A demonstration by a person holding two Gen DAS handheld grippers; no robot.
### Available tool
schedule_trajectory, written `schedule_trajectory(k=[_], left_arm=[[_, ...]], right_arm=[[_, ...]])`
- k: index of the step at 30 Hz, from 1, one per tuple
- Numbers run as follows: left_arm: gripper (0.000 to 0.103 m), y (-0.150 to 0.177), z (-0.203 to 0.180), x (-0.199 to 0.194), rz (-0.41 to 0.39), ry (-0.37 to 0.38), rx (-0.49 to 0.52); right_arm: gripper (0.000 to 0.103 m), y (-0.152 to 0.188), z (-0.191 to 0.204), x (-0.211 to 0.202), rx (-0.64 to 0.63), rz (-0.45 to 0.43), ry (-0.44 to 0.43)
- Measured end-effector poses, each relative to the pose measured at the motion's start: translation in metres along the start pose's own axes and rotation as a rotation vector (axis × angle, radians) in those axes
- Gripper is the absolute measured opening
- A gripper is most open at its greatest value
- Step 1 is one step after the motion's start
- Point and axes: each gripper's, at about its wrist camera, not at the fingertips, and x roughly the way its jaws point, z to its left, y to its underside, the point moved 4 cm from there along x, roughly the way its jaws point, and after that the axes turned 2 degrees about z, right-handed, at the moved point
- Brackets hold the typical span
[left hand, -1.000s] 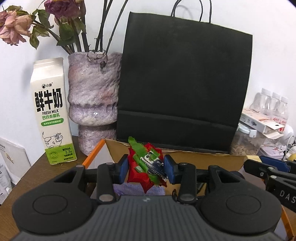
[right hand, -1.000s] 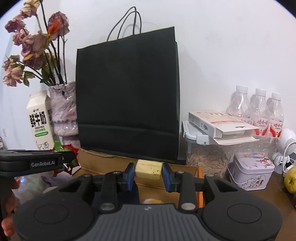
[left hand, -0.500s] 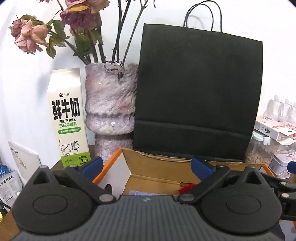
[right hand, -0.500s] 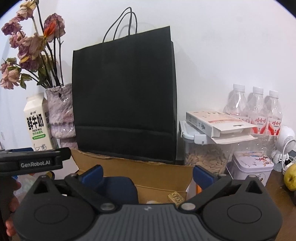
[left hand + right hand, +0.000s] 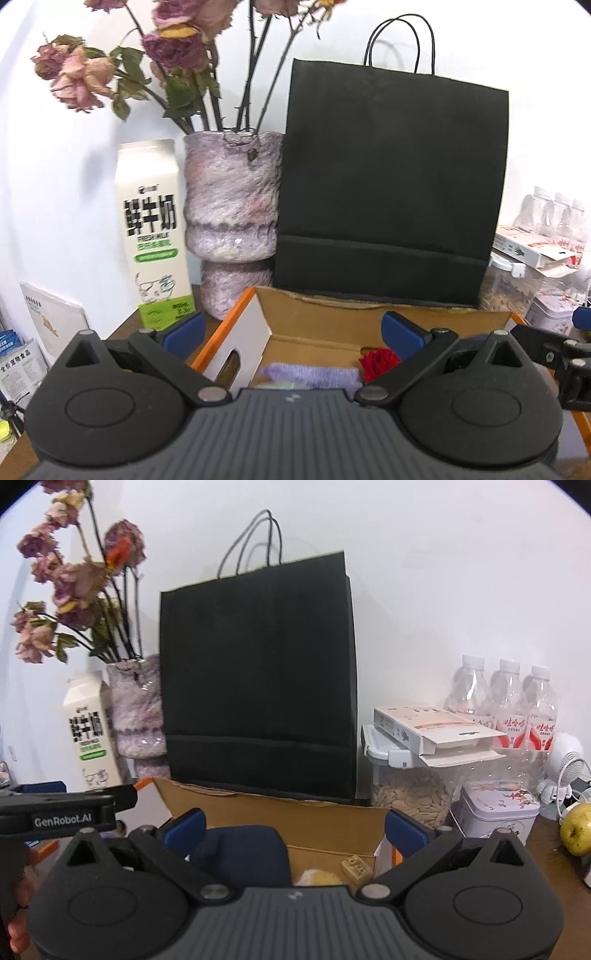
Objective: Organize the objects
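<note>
Left tongs (image 5: 291,328): spread wide and empty above the cardboard box (image 5: 332,325). A second ago they clamped the red-and-green item (image 5: 378,363); it now lies in the box beside a purple cloth (image 5: 314,374). Right tongs (image 5: 293,825): likewise apart, and the tan block (image 5: 356,867) they held rests on the box floor near a yellow object (image 5: 317,878). Judgement: both deposits complete; either tool is free for further items.

Black paper bag (image 5: 391,192). Mottled lilac-pink vase (image 5: 231,214). White/green milk carton (image 5: 155,236), blk lettering. Brown cardboard box (image 5: 332,325), orange edge. Red item (image 5: 378,363), purple cloth (image 5: 314,374) inside. Yellow-green apple (image 5: 576,829).
</note>
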Motion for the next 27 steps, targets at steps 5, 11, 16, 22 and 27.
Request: schedule_trajectory(k=[5,11,16,22,27], left_arm=[[0.103,0.011,0.007,-0.036,0.001,0.019,0.012],[0.103,0.029,0.017,-0.082,0.017,0.035,0.019],[0.103,0.043,0.027,-0.121,0.026,0.038,0.019],[0.103,0.059,0.037,-0.167,0.050,0.049,0.028],[0.103,0.075,0.048,-0.204,0.069,0.050,0.028]], right_arm=[[0.103,0.007,0.004,-0.034,0.003,-0.006,-0.010],[0.103,0.021,0.018,-0.077,0.014,0.002,-0.027],[0.103,0.037,0.034,-0.113,0.019,0.021,-0.036],[0.103,0.053,0.051,-0.159,0.027,0.028,-0.048],[0.103,0.070,0.061,-0.192,0.034,0.044,-0.043]])
